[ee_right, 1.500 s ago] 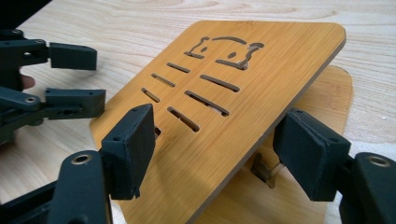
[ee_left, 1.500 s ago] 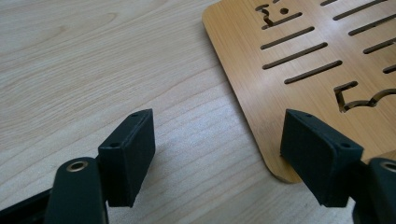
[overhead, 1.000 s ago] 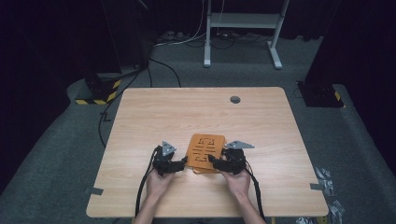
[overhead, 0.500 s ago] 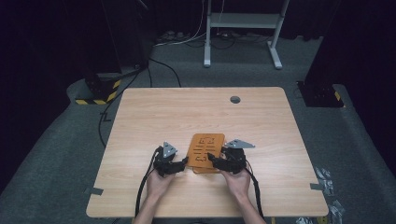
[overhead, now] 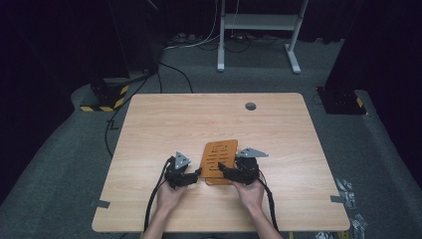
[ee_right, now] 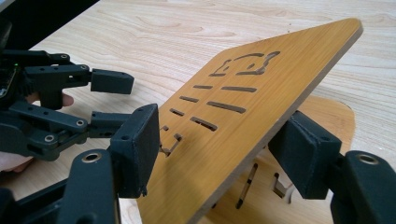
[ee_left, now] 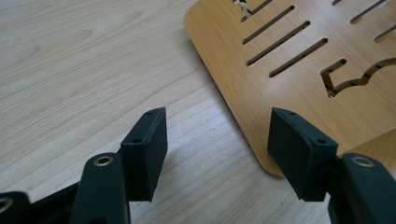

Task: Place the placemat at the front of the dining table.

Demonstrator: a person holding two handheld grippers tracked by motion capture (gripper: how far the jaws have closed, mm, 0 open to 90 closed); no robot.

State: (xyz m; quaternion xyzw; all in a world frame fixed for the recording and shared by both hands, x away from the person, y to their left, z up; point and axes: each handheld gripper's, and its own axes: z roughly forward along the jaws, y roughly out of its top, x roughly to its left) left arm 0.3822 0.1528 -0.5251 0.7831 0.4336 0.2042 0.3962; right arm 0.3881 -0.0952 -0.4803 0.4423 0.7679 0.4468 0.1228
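**A:** ok so what's the right gripper (ee_right: 219, 149) doing? looks like its jaws are either side of the top board (ee_right: 261, 88).

**B:** yeah, they straddle the raised edge, one pad above, one below. can't tell if they're actually squeezing it or just around it. that board is tilted up off a second board (ee_right: 322, 116) lying flat under it.

**A:** and the left gripper (ee_left: 217, 140)?

**B:** spread wide, holding nothing. one jaw is over bare table (ee_left: 70, 70), the other right at the board's (ee_left: 289, 79) rounded near corner.

**A:** where's all that on the table?

**B:** from above, the orange board (overhead: 217, 160) sits near the front edge, between both grippers, left gripper (overhead: 191, 177) and right gripper (overhead: 226, 173) at its near corners.
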